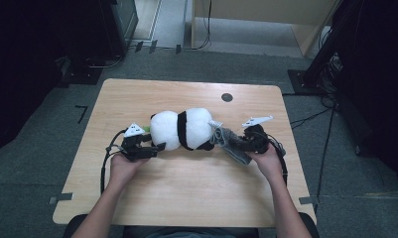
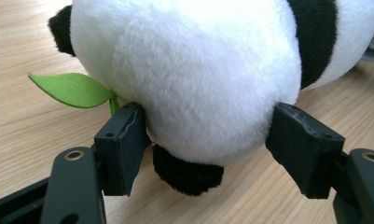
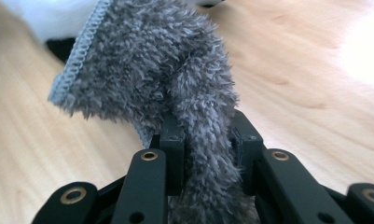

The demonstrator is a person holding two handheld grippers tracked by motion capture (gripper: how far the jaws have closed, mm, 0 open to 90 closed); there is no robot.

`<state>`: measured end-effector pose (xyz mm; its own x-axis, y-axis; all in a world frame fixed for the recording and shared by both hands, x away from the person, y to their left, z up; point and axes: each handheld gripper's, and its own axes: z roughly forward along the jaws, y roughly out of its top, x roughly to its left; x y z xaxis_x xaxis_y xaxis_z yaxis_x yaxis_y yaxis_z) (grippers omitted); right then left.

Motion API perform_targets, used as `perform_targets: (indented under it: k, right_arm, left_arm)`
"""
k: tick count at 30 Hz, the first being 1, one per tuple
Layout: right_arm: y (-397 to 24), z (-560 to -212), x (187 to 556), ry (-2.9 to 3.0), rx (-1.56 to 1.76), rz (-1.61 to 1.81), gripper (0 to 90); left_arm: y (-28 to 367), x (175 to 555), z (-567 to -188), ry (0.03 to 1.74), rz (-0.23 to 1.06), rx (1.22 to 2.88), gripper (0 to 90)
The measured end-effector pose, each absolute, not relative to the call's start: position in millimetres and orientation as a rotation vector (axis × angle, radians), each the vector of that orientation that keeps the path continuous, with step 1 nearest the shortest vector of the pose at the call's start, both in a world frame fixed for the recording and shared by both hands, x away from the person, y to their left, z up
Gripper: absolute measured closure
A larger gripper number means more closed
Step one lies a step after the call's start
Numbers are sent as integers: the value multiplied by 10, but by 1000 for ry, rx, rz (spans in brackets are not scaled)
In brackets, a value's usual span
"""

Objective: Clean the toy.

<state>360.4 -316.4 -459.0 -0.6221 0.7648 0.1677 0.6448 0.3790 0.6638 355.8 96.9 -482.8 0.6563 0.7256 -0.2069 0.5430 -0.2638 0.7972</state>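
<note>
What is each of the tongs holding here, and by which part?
Left tongs clamp the plush panda by its white rounded end; right tongs pinch the grey fuzzy cloth at a bunched fold.

My left hand (image 1: 121,166) sits at the lower left of centre in the high view, forearm coming up from the bottom edge, wrist nearly straight. The left gripper (image 1: 159,146) points right, lying about level, and in its own view the jaws stand well apart, pads pressed into a soft body between them. My right hand (image 1: 267,159) sits right of centre, forearm angled up from the lower right. The right gripper (image 1: 228,141) points left, its jaws pinched close on a fold of fabric.
</note>
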Motion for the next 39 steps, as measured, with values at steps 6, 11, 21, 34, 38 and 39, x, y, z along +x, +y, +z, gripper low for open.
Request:
perform_targets:
  k: [6,11,21,34,38,39]
  right_arm:
    - [-3281,-4620,3695,2395,1291,1086,714]
    - [-3349,-4705,3873,2286,1354,1050,713]
    - [-3316,-4861,4058,2233,1366,945,713]
    - [-3357,-4787,4020,2179,1350,1067,404]
    - [-3279,-4658,3977,2199,1295,1162,340]
    - [-3279,-4658,3977,2199,1295,1162,340]
  left_arm:
    - [957,3539,-4820,998,248,1944,291]
    - [940,3513,-4827,1001,250,1939,291]
    - [945,3500,-4839,1009,252,1930,293]
    - [960,3512,-4848,993,254,1930,294]
    - [963,3518,-4845,990,251,1931,292]
    - [963,3519,-4844,989,250,1932,292]
